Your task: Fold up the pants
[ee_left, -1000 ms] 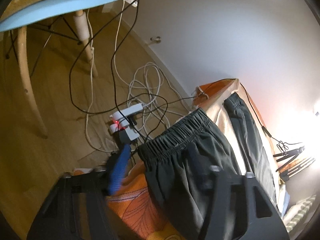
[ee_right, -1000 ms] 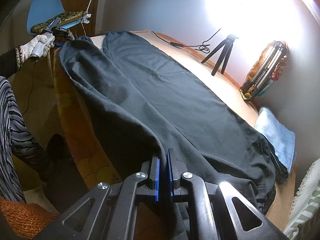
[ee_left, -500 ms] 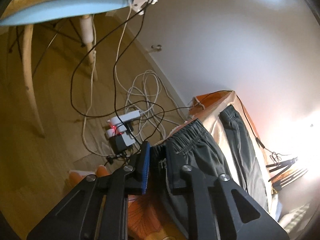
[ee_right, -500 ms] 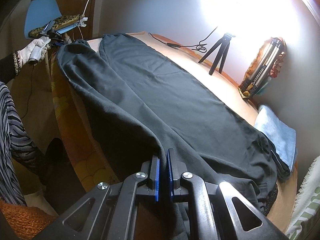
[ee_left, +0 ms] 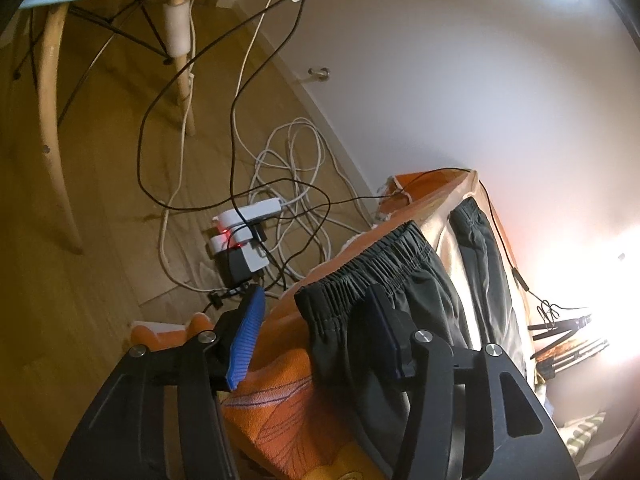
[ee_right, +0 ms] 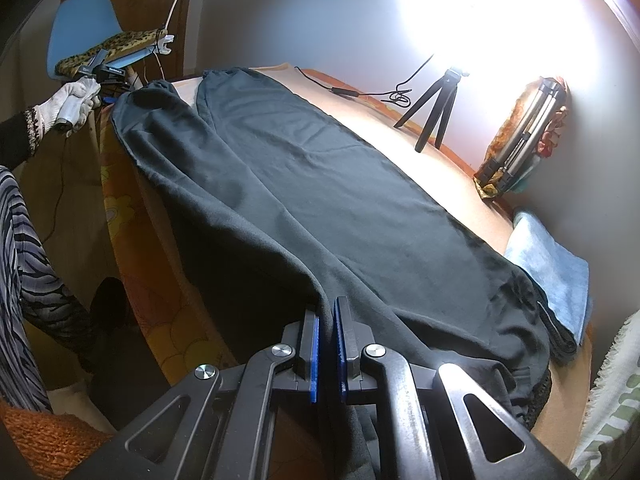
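Orange worktop (ee_right: 132, 240) is carrying one pair of dark pants (ee_right: 320, 184), lying long and flat.
Left gripper (ee_left: 316, 332) jaws are opening now after pinching closer a moment ago, letting go of the cuff between them, so that end looks placed. Right gripper (ee_right: 326, 356) is staying clamped on the pants' waist edge. Two tripods are standing by one blue towel (ee_right: 552, 264).

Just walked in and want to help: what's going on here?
A person is folding dark pants spread along a table. The right gripper is shut on the fabric at the near edge. The left gripper is at the elastic cuff, jaws opening, not pressing it.
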{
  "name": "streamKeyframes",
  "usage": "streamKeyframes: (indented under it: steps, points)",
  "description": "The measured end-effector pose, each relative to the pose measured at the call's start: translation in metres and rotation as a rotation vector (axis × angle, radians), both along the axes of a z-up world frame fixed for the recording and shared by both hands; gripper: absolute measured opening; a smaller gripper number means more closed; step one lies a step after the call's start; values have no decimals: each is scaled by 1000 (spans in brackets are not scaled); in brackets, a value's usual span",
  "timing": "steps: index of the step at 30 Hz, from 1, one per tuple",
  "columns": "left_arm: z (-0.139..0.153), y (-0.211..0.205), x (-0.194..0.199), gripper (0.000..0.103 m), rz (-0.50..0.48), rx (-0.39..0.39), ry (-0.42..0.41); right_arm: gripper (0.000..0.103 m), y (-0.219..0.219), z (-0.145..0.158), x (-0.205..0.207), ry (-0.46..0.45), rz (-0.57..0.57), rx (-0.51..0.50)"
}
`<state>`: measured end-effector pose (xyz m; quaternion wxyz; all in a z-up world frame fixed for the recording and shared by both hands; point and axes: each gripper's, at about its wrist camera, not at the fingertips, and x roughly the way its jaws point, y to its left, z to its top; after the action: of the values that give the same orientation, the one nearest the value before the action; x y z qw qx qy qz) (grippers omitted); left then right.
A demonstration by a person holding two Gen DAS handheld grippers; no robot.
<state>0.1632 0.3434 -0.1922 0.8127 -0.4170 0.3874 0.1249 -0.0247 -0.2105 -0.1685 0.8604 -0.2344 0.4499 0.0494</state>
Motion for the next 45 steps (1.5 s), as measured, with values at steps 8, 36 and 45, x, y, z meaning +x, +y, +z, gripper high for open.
streamKeyframes:
  steps: [8, 36, 45]
  points:
    - [9, -4, -4, 10, 24, 41, -60, 5, 0, 3, 2, -13, -6, -12]
    - [89, -46, 72, 8, -21, 90, -224, 2, -42, 36, 51, -141, -90, -68]
    - [98, -66, 133, 7, -34, 125, -209, 1, -77, 48, 94, -169, -145, -84]
